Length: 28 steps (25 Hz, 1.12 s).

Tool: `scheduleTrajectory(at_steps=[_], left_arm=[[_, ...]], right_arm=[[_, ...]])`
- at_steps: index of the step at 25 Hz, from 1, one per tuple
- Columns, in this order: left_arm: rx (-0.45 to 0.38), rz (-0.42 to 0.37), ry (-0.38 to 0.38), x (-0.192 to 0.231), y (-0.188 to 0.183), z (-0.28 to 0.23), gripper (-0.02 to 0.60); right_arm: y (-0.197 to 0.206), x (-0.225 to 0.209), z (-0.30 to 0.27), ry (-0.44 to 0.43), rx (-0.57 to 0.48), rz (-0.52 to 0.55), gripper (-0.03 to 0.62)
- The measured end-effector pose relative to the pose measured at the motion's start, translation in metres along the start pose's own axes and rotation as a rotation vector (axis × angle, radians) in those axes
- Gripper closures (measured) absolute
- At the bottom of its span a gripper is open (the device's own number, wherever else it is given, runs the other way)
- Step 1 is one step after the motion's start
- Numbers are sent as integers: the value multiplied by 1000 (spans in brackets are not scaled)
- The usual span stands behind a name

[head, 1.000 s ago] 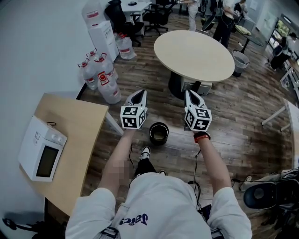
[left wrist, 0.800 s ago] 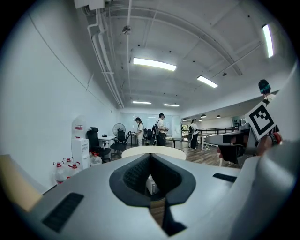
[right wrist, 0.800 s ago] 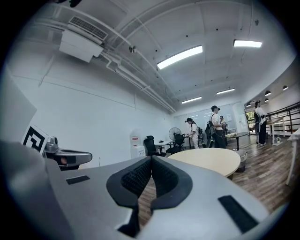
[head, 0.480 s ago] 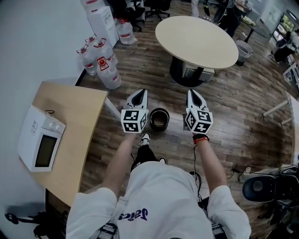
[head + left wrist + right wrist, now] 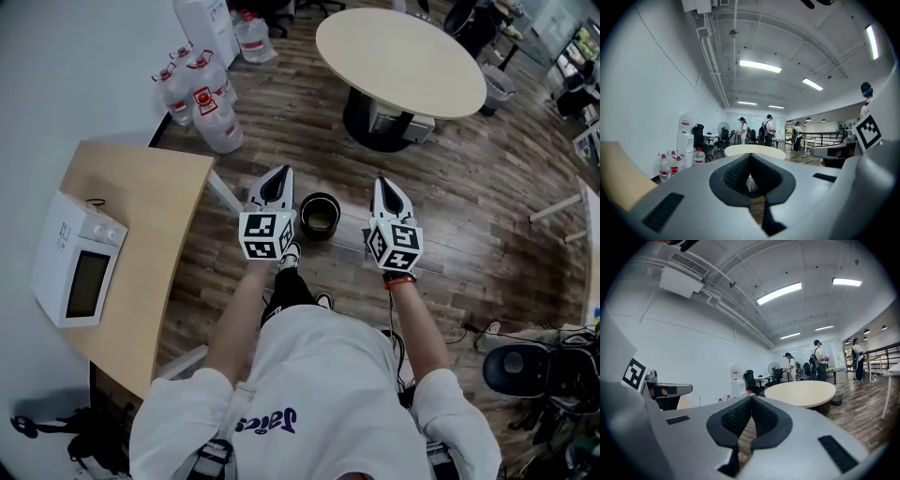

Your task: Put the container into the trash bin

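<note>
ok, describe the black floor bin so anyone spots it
From the round beige table, come toward the person to a black bin on the floor. It shows between the left gripper and right gripper, unlike the pale bin beside the table.

place: open office | evidence: round table; swivel chair; water dispenser; water jugs; microwave

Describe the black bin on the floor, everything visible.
The bin is a small round black container, open-topped with no lid, standing upright on the wood-plank floor. Its wall looks dark and smooth. The inside shows paler and brownish; whether that is contents can't be told. It sits just ahead of the person's shoe, apart from it. Only the floor visibly touches it.
</note>
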<state>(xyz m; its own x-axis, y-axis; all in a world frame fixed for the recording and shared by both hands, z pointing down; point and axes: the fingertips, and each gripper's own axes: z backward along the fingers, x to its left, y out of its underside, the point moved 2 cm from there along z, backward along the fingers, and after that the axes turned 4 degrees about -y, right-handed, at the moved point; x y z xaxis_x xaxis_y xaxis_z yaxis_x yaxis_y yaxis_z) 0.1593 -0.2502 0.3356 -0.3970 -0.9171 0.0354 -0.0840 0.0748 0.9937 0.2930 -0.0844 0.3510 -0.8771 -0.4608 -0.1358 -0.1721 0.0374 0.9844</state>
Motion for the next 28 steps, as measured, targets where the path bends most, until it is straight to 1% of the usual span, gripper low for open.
scheduleTrajectory(at_steps=[7, 15, 17, 19, 20, 22, 24, 26, 28], left_arm=[[24, -24, -2, -2, 11, 0, 561], [49, -5, 15, -6, 19, 2, 561], [59, -2, 26, -8, 22, 4, 561], [81, 2, 42, -10, 30, 7, 561], [104, 5, 55, -12, 38, 9, 561], [175, 2, 93, -16, 60, 16, 561], [268, -13, 139, -11, 86, 28, 561], [356, -32, 177, 10, 107, 40, 561], [431, -56, 201, 42, 122, 52, 561]], right_arm=[[12, -2, 0, 5, 22, -18, 579], [14, -3, 5, -1, 29, -17, 579], [18, -3, 7, -8, 44, -16, 579], [27, -2, 12, -33, 79, -9, 579], [33, -1, 16, -55, 106, -7, 580], [48, 4, 27, -117, 177, -6, 580], [63, 16, 32, -219, 265, 7, 580], [71, 36, 23, -380, 363, 52, 580], [74, 61, 5, -576, 457, 118, 580]])
